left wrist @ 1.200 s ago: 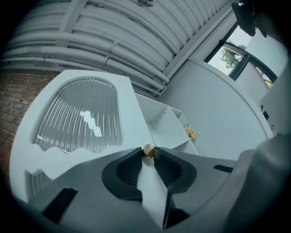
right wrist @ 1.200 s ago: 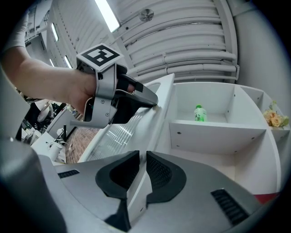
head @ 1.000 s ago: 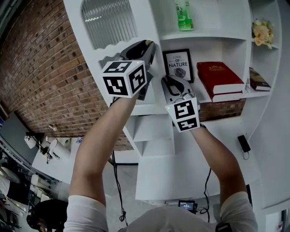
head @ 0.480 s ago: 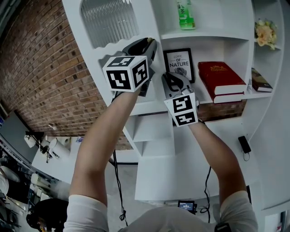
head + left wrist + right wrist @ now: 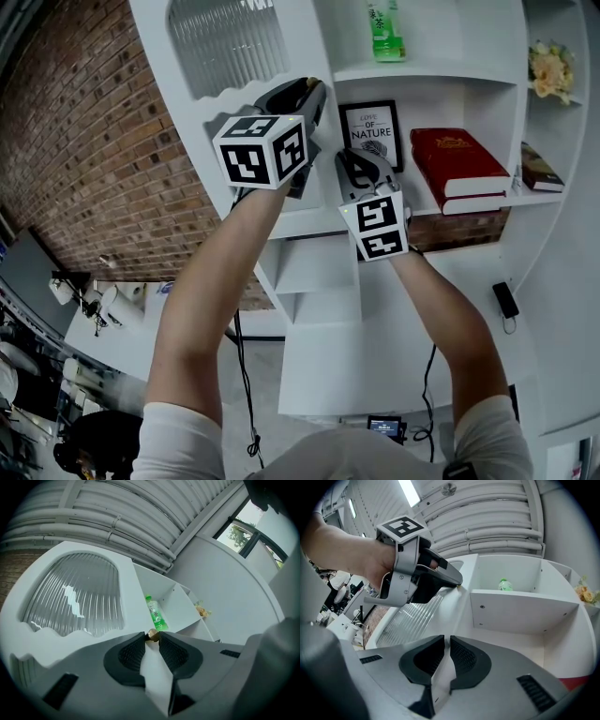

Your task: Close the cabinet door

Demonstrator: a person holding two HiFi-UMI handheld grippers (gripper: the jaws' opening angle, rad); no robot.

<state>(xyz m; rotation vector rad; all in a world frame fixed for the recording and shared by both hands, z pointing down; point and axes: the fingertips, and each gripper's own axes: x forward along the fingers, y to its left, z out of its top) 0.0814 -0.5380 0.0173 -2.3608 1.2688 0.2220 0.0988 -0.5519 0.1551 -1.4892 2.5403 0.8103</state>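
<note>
- Two hand-held grippers are raised before a white shelf unit (image 5: 441, 73), both tilted slightly upward, with a bare forearm behind each.
- Left gripper (image 5: 152, 638) is clenched on the small brass knob (image 5: 152, 634) of the cabinet door (image 5: 202, 117). The knob is pinched between the very tips of the dark ribbed pads.
- Cabinet door, white with an arched pane of ribbed glass (image 5: 75, 597), stands swung open at the left side of the unit. Its knob edge lies next to the open top compartment.
- Right gripper (image 5: 446, 638) hangs just beside the left one, lower and to its right in the head view. Its jaws are drawn almost together with nothing between them, and it is apart from the knob.
- Inside the open top compartment a green bottle (image 5: 382, 28) stands upright on the shelf board.
- One shelf lower, a framed print (image 5: 368, 131) stands upright just beyond the right gripper. To its right a red book (image 5: 450, 155) lies flat on a white book (image 5: 478, 200).
- Pale flowers (image 5: 547, 67) sit in the far right compartment.
- Brick wall (image 5: 84, 159) runs along the left of the unit, behind the open door.
</note>
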